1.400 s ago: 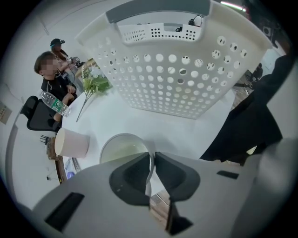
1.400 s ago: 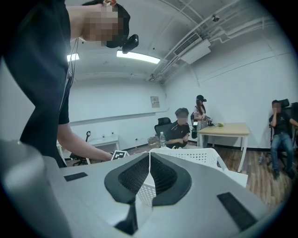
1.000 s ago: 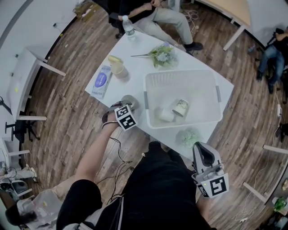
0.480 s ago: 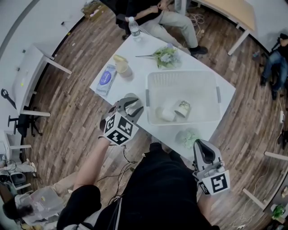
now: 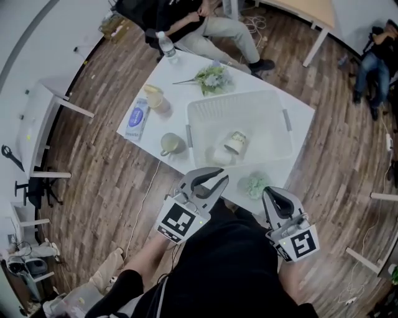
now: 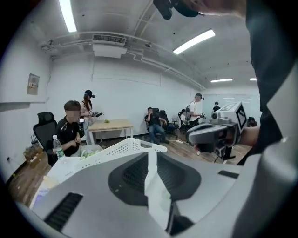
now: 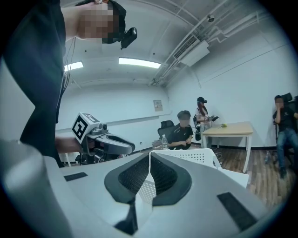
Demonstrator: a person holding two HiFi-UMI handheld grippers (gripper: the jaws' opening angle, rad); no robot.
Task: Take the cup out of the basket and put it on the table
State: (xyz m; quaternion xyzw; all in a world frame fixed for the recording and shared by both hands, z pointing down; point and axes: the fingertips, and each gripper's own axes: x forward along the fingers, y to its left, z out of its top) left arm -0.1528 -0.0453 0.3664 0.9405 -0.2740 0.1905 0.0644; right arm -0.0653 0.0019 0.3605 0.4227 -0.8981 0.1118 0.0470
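The white perforated basket [image 5: 283, 99] stands on the white table [image 5: 186, 93]. Inside it lie a patterned cup [image 5: 235, 142] and a white cup [image 5: 224, 155], both on their sides. A grey-green cup [image 5: 171, 144] stands upright on the table just left of the basket. My left gripper [image 5: 208, 180] hovers off the table's near edge, close to my body; its jaws are closing with nothing between them. My right gripper [image 5: 277, 197] is held beside it, shut and empty. From the left gripper view [image 6: 151, 155] the basket's rim [image 6: 125, 146] shows ahead.
On the table also sit a water bottle [image 5: 165, 45], a bunch of artificial flowers [image 5: 211, 77], a blue packet [image 5: 137, 116], a yellowish cup [image 5: 155, 97] and a green tuft [image 5: 255, 185] at the near edge. A seated person [image 5: 205, 18] is beyond the far side.
My left gripper has drawn back from the grey-green cup on the table toward my body and to the right. The cup stays standing. The right gripper has hardly moved.
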